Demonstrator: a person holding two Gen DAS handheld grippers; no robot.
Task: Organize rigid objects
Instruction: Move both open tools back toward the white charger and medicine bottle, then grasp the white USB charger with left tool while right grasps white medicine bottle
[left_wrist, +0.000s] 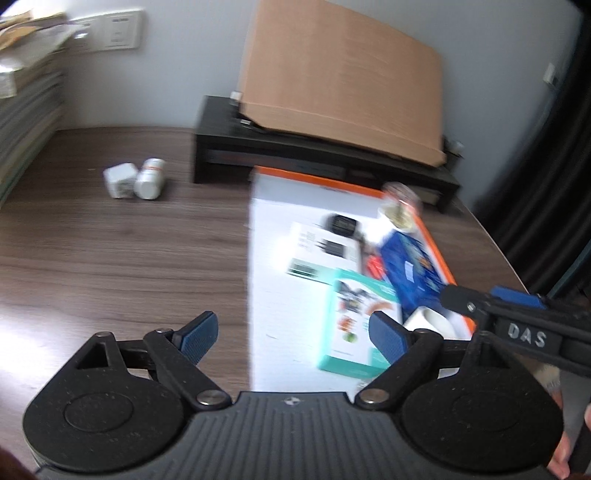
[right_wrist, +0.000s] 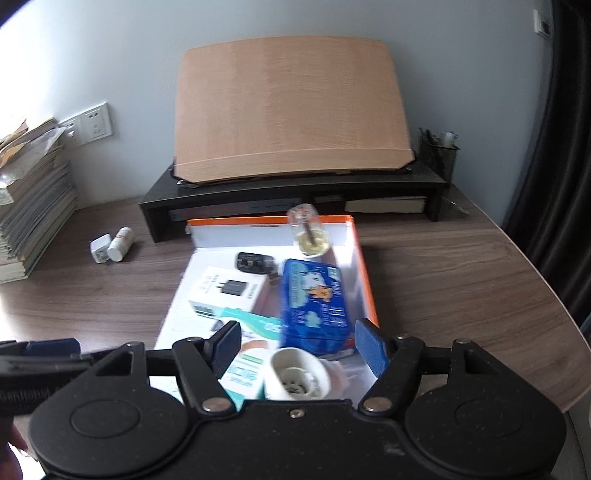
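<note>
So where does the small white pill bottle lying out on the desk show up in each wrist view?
Left wrist: the pill bottle lies upper left on the bare desk, right of a white cube adapter.
Right wrist: the pill bottle lies at mid-left, again right of the adapter, near the paper stack.
Shared landmark: the black monitor stand, its left end just right of the bottle.

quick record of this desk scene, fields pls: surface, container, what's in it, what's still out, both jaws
surface: wooden desk
container: open white box with orange sides, lying flat on the desk
in box: blue tin, white charger box, teal carton, small black item, clear bottle, white cup-like piece
still out: white plug adapter and white pill bottle, side by side left of the box
left gripper: jaws open, nothing between them
right gripper: jaws open over the box's near end
</note>
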